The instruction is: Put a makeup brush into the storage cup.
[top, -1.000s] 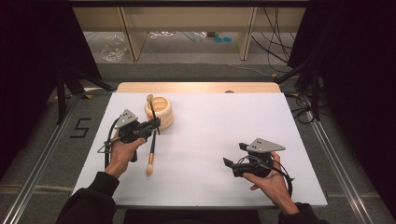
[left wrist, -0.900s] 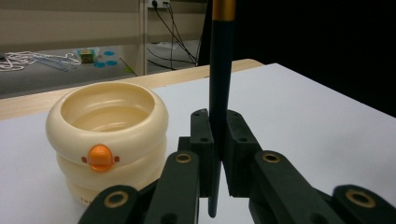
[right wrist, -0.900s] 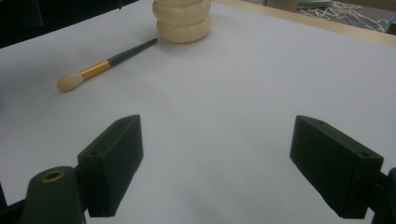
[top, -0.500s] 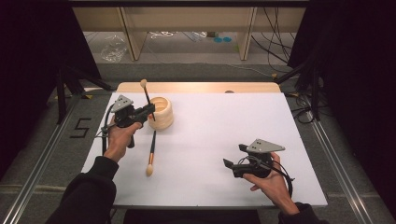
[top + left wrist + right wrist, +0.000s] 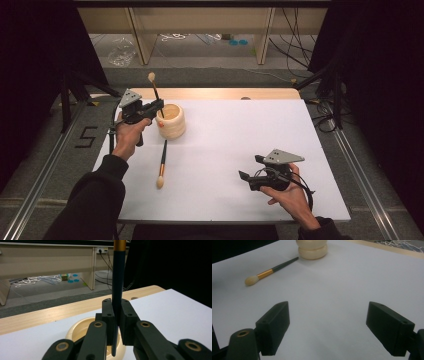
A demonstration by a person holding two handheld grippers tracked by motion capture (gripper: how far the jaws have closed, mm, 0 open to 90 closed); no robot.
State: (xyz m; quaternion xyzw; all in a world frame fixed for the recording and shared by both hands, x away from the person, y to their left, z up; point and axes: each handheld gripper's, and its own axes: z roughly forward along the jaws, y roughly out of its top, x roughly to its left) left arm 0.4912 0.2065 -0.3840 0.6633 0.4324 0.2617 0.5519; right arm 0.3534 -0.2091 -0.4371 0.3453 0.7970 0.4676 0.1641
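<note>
My left claw (image 5: 156, 106) pinches a brush (image 5: 154, 92) upright, handle tip just above the cup (image 5: 170, 121); right claw (image 5: 249, 175) spread, idle on the worktop (image 5: 240, 130). Risk: the handle catches the rim and tips the cup, or the brush slips.

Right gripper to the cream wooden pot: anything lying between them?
Bare white tabletop, per the right gripper view, between the right gripper and cream wooden pot.

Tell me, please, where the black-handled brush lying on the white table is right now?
In the high view the black-handled brush lies left of centre on the white table, just in front of the cream wooden pot, bristles towards the person.
</note>
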